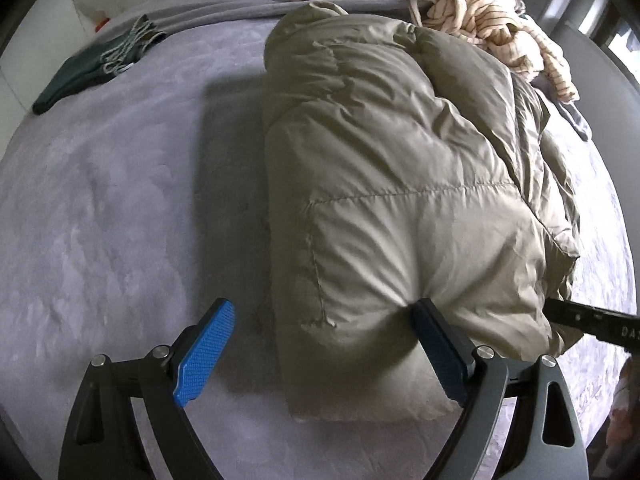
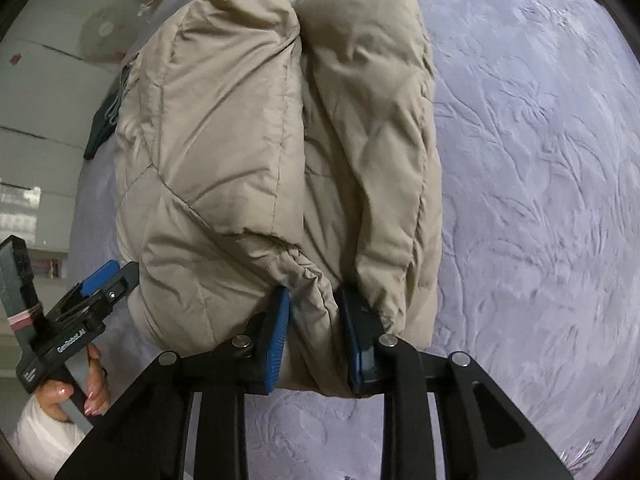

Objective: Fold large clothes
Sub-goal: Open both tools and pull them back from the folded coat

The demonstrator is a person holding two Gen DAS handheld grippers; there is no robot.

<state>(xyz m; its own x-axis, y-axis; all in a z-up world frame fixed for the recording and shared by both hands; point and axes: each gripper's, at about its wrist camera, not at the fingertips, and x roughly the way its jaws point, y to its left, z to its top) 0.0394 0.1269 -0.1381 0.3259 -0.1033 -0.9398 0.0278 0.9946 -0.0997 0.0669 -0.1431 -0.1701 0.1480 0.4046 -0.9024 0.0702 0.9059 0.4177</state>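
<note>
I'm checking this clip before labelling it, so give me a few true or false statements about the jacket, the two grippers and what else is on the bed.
1. The right gripper is clamped on the beige puffer jacket. True.
2. The left gripper is closed tight on the jacket. False: its jaws are spread wide, with one finger pressed against the jacket's near edge.
3. The jacket hangs in the air. False: it lies folded on the grey blanket.
4. A striped garment lies beyond the jacket. True.
5. A dark green garment lies apart from the jacket. True.
</note>
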